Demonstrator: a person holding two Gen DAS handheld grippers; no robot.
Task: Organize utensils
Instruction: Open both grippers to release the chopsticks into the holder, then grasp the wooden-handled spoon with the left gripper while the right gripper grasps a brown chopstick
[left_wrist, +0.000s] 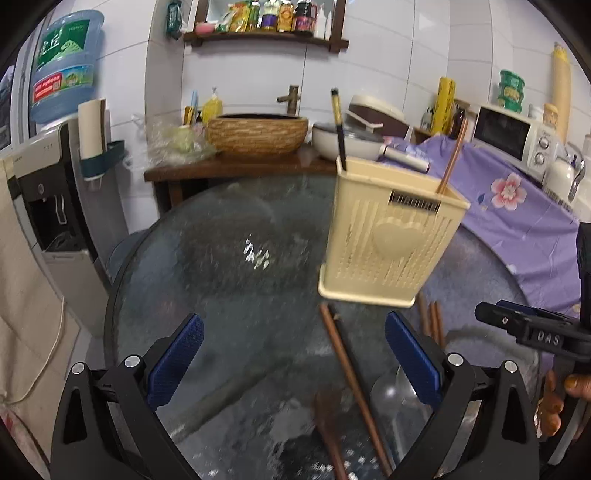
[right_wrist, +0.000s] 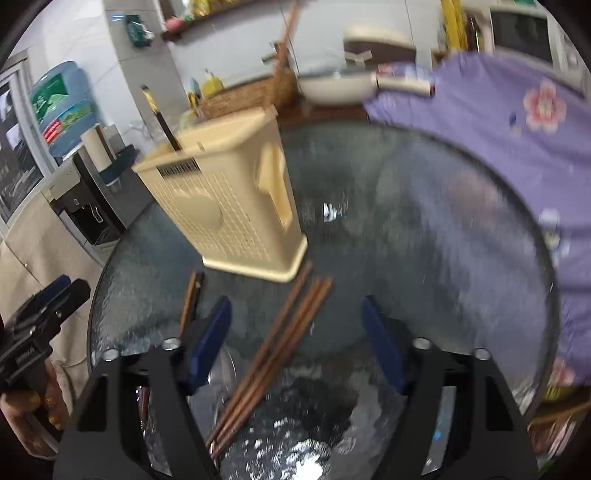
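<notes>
Both jaws stand spread with nothing between them: my left gripper (left_wrist: 293, 354) hangs over the near half of the round glass desk (left_wrist: 221, 258), and my right gripper (right_wrist: 295, 339) hangs over the same desk from the other side.

From the left wrist, the cream holder (left_wrist: 388, 236) stands at about 1 o'clock from the gripper, upright on the glass, its heart emblem facing me. One black chopstick (left_wrist: 339, 129) sticks up from its far left corner and one brown chopstick (left_wrist: 452, 162) leans out of its right side. Just below the holder, at 12 to 1 o'clock, a brown and dark pair (left_wrist: 351, 376) lies on the glass running toward me, and a clear spoon (left_wrist: 388, 395) lies just right of it, by my right-hand finger. More brown sticks (left_wrist: 432, 325) show at 2 o'clock, beside the holder's base.

From the right wrist, the holder sits at 11 o'clock, and three brown chopsticks (right_wrist: 273, 354) lie side by side between my spread fingers, slanting from the holder's base down toward me. The view is blurred.
</notes>
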